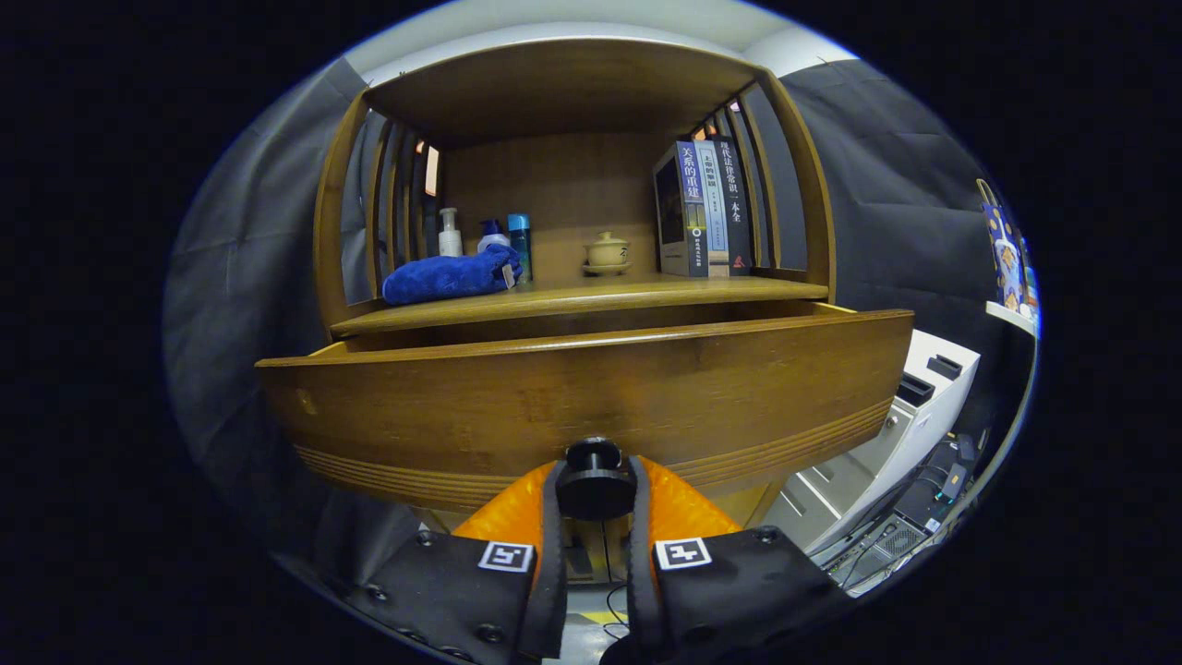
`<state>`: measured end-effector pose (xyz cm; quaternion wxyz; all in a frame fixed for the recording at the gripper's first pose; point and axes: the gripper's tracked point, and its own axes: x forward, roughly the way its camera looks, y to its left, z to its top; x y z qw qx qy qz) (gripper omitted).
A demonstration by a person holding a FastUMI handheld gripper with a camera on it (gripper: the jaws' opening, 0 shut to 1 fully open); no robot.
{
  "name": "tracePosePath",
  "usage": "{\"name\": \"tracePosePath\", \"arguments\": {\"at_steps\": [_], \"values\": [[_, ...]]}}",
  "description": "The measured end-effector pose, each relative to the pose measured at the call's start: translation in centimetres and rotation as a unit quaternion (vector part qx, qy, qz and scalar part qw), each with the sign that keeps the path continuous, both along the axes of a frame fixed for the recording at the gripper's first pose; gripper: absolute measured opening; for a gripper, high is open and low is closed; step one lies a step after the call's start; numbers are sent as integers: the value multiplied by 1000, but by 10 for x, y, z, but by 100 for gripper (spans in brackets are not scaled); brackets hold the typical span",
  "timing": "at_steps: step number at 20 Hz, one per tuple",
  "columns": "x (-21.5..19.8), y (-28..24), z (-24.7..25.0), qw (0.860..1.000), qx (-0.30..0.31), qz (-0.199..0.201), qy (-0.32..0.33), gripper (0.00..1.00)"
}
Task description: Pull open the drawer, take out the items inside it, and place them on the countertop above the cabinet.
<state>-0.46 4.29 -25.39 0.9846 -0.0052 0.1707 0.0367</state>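
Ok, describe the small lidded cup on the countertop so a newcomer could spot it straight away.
Start at the wooden cabinet, whose drawer is pulled out, the gripper shut on the drawer knob. On the countertop above, look between the blue towel and the upright books. The lidded cup sits there alone on a saucer, squat and pale tan.

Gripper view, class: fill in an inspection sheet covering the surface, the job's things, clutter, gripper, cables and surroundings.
Surface: countertop above the drawer, wooden, already carrying items.
Job's things: drawer pulled out; its inside is hidden behind the front panel.
Clutter: blue towel, bottles, lidded cup, books on the countertop.
Gripper: gripper fingers closed on the drawer knob.
Cables: some on the floor beyond the cabinet.
Surroundings: white unit beside the cabinet; dark cloth wall.
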Motion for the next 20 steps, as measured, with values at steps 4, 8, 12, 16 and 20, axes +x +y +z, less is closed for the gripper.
{"name": "tracePosePath", "arguments": {"at_steps": [4, 8, 12, 16, 20], "values": [[-25, -3, -2, 1000, 8, 2, 8, 35], [-48, -7, -3, 1000, 6, 3, 11, 35], [-51, -7, -4, 1000, 3, 6, 12, 35], [-52, -7, -4, 1000, -7, 10, 18, 39], [-55, -9, -3, 999, -26, 7, 22, 59]]}}
